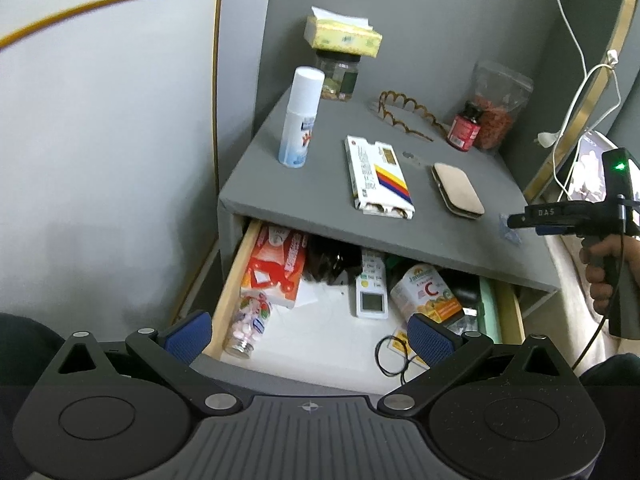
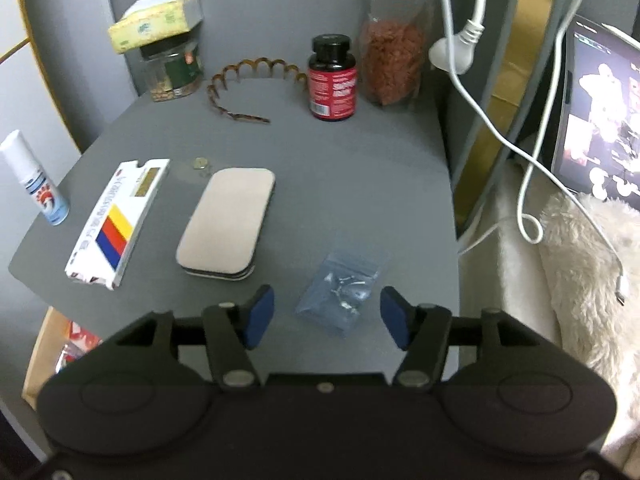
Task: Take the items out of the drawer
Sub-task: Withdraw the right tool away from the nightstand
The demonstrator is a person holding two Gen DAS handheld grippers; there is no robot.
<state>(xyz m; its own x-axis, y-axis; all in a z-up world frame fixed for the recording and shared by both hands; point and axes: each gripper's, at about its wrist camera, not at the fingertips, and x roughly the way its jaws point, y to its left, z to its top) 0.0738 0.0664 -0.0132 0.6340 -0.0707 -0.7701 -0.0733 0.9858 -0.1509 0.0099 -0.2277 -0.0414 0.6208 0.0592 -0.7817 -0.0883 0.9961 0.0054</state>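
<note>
The left tongs point(image 1: 310, 336) hover above the front edge of the open wooden-sided drawer point(image 1: 228, 284), blue pads spread wide and empty. Inside the drawer lie a clear bottle of pink tablets point(image 1: 250, 326), a red-and-white carton point(image 1: 276, 268), a white remote control point(image 1: 372, 288), an orange vitamin C bottle point(image 1: 428, 292) and a black cable loop point(image 1: 394, 356). The right tongs point(image 2: 327, 317), gripped in a hand point(image 1: 604, 270) by their pistol handle, point level over the grey worktop point(image 2: 360, 184), wide apart, straddling a small clear blue zip bag point(image 2: 344, 292) lying flat on it without touching.
</note>
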